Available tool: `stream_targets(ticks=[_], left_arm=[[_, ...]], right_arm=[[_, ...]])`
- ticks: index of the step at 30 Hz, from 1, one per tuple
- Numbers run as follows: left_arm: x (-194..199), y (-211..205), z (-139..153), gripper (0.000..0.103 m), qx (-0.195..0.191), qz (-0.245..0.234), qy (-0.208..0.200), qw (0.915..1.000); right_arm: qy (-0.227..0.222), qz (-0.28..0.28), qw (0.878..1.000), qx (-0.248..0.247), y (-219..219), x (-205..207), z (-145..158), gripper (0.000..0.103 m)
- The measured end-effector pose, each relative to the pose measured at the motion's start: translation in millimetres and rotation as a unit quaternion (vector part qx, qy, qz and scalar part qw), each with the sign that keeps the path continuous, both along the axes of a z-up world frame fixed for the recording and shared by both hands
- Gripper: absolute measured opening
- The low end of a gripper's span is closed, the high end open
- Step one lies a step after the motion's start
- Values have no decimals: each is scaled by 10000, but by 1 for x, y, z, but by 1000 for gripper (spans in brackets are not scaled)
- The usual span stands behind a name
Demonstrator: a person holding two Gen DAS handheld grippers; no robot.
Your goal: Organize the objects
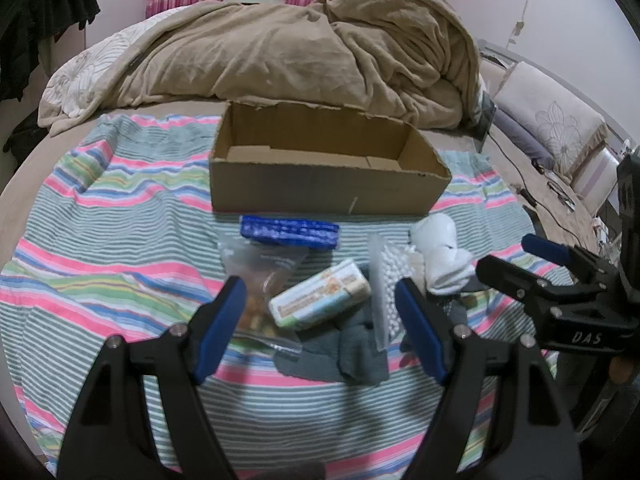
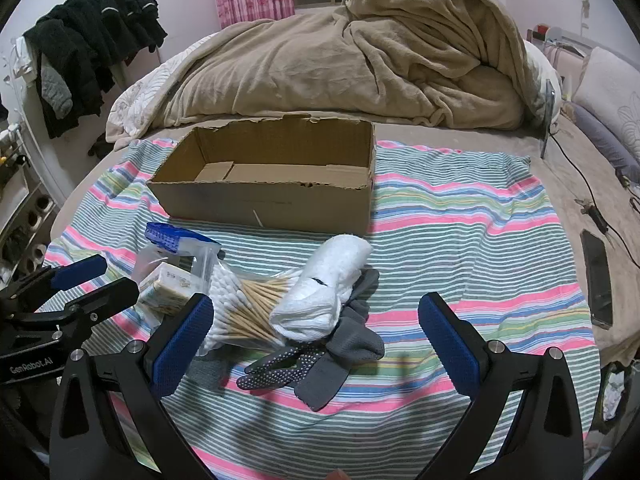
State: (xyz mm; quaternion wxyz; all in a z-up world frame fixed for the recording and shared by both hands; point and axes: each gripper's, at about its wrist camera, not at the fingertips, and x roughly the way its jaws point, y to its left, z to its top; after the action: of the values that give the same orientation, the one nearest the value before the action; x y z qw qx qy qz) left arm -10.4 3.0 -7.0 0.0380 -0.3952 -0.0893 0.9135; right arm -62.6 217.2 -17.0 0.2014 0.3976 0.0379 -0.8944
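An open, empty cardboard box (image 1: 320, 184) (image 2: 264, 196) stands on a striped cloth (image 1: 120, 240). In front of it lie a blue pack (image 1: 290, 232), a clear bag of small items (image 1: 260, 276), a pale soap-like box (image 1: 320, 294), a bag of cotton swabs (image 2: 244, 308), a rolled white sock (image 2: 320, 292) and grey dotted socks (image 2: 316, 364). My left gripper (image 1: 320, 312) is open, hovering just before the soap box. My right gripper (image 2: 316, 344) is open over the socks. It also shows in the left wrist view (image 1: 516, 260).
A crumpled tan blanket (image 1: 320, 48) fills the bed behind the box. Pillows (image 1: 548, 120) and cables (image 2: 588, 192) lie at right, with a dark phone (image 2: 598, 276). Black clothes (image 2: 96, 40) hang at left.
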Motion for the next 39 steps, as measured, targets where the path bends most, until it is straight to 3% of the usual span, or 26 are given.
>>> stream_targets(ticks=[39], left_arm=[[-1,-6,-5,78,200,-66,-101,9997]], right_arm=[[-20,-30,10000,-35,3,1,3,103]])
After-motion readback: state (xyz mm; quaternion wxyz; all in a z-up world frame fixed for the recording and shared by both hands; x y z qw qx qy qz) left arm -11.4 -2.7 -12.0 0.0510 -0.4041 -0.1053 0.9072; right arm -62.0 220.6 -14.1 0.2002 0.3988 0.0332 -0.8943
